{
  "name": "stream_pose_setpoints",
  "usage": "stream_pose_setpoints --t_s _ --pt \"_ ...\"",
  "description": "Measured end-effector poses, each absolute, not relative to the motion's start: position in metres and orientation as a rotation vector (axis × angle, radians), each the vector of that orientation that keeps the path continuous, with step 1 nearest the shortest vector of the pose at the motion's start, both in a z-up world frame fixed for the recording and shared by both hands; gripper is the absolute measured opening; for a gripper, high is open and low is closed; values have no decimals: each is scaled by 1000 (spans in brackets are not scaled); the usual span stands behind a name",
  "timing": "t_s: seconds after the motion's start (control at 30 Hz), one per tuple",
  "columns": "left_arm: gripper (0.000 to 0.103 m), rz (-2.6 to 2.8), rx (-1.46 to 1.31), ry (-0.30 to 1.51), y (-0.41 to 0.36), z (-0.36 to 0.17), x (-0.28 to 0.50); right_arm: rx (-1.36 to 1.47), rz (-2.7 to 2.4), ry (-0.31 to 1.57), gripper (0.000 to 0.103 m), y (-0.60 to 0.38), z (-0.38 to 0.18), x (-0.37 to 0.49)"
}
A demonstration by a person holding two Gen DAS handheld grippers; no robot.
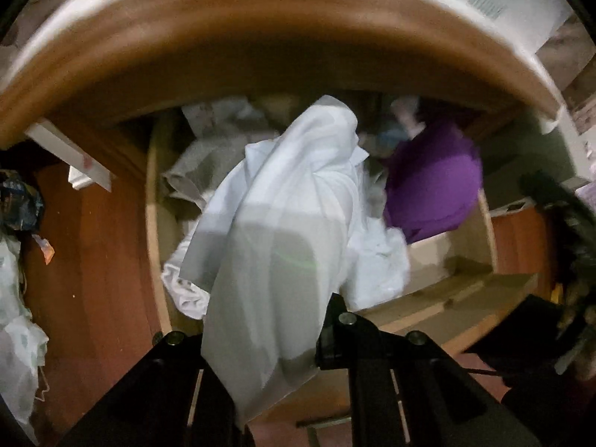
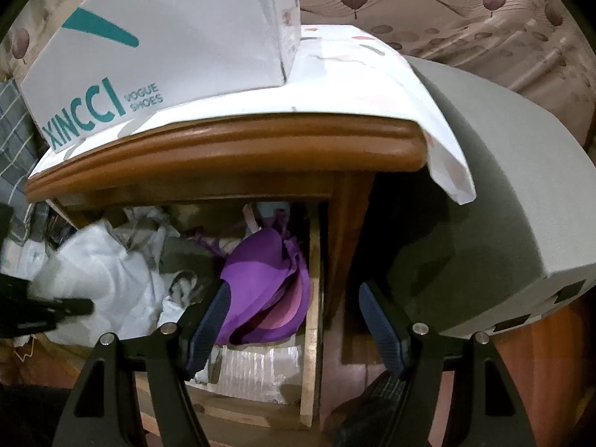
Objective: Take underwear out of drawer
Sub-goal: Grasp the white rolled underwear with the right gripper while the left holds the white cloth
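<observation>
**Status: White Garment Gripped Above Open Drawer**

A brown wooden cabinet [image 2: 231, 145] stands against leaf-patterned wallpaper, with a white shoe box printed in teal lettering [image 2: 160, 37] on its top. Its pale wooden drawer [image 2: 311, 298] is pulled out below the moulded top edge.

The left gripper [image 1: 260, 350] is clamped tight on a thin white fabric garment [image 1: 283, 216], which drapes over and between its fingers. The cloth's lower end trails into the drawer among grey and white clothing, so the garment is only partly out.

The right gripper [image 2: 294, 331] stands wide and holds nothing. It is poised over the drawer's right corner, near a purple fabric undergarment [image 2: 260, 283] lying inside against the side wall.

Probable faults from this position:
- The trailing cloth may snag neighbouring items and drag them out.
- Thin, slippery fabric may slide from the clamp if the hold covers only a fold.
- The draped cloth blocks much of the left camera's view, so the drawer rim may be struck unseen.
</observation>
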State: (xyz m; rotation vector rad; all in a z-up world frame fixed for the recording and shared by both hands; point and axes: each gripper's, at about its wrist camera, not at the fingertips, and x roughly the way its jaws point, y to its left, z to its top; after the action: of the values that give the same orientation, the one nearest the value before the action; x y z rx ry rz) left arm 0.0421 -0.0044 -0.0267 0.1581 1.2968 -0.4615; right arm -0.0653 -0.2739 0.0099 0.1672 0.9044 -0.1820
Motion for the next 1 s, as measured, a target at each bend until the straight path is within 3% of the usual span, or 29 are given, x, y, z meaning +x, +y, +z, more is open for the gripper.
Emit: stream_pose_setpoints --t_s 0.2,0.37,1.0 --pt "11 -459 104 1178 9 10 28 174 -121 962 73 -263 -4 -59" --pt "11 -412 16 1124 19 9 26 238 2 1074 73 -247 -21 -51" --pt "12 -372 -138 1113 90 10 21 80 10 1601 73 -130 -111 24"
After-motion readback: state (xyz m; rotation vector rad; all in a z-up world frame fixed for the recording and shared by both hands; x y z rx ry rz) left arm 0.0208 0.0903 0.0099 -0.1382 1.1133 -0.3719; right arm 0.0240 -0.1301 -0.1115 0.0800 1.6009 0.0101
